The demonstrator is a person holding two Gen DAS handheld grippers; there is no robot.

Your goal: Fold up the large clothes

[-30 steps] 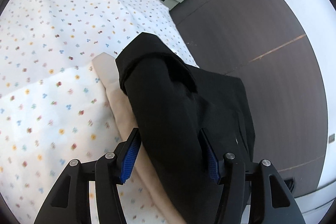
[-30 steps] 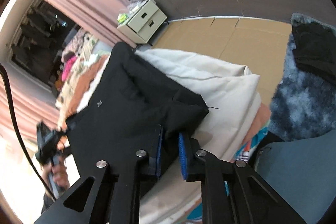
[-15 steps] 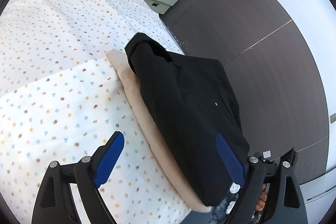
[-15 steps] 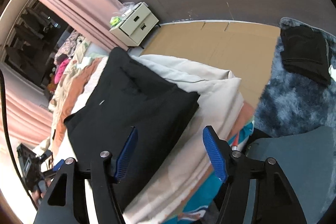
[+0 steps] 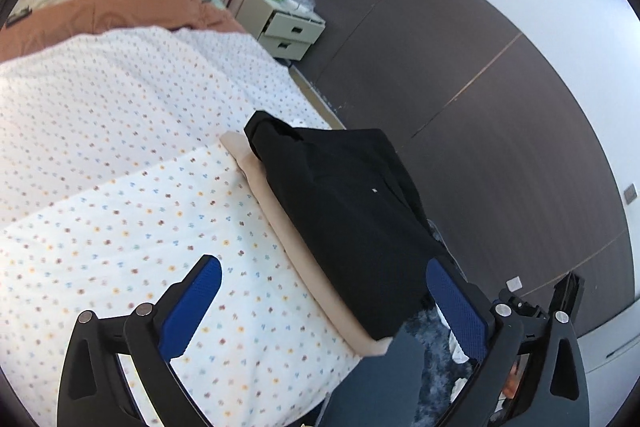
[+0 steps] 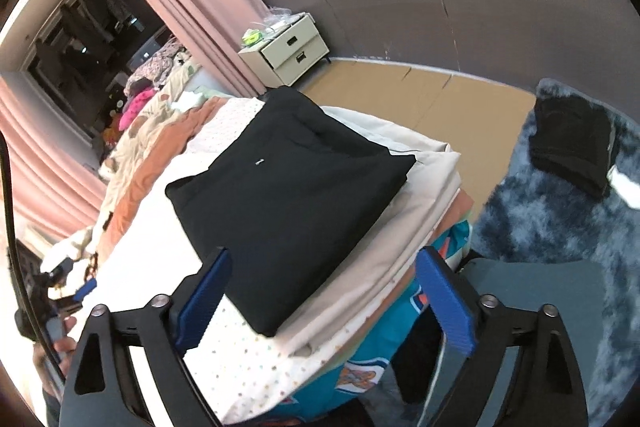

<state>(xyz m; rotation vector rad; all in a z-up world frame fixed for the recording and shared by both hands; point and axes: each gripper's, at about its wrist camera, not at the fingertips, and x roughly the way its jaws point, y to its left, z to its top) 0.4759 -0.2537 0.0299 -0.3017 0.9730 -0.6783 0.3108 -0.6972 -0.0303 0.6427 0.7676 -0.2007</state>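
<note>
The bed [image 5: 120, 131] fills the left and centre of the left wrist view, covered by a white quilt with small coloured dots [image 5: 132, 195]. An orange-brown blanket [image 5: 100, 15] lies at eleven o'clock beyond the quilt.

On the floor in the right wrist view, a shaggy blue-grey rug [image 6: 560, 219] spreads at three o'clock. A folded dark garment [image 6: 572, 143] lies on the rug at two o'clock. Pink curtains [image 6: 180, 11] hang at eleven o'clock.

A folded beige cloth [image 6: 424, 187] lies on the quilt along the bed's edge. The folded black garment [image 6: 288, 187] rests on top of the beige cloth, flat and roughly square, at the centre of the right wrist view. In the left wrist view the black garment sits just right of centre, toward four o'clock. A small white tag [image 6: 259, 161] shows on its upper face.

A cream bedside cabinet with two drawers [image 6: 292, 49] stands against the dark wall at twelve o'clock, past the bed's far corner.

The left hand-held gripper [image 5: 320, 303] is at six o'clock in its own view, its jaws spreading wide, with nothing pinched; the black garment lies beyond them, untouched. The right hand-held gripper [image 6: 324, 299] is likewise at six o'clock, jaws spreading apart above the near corner of the black garment, clear of the cloth.
</note>
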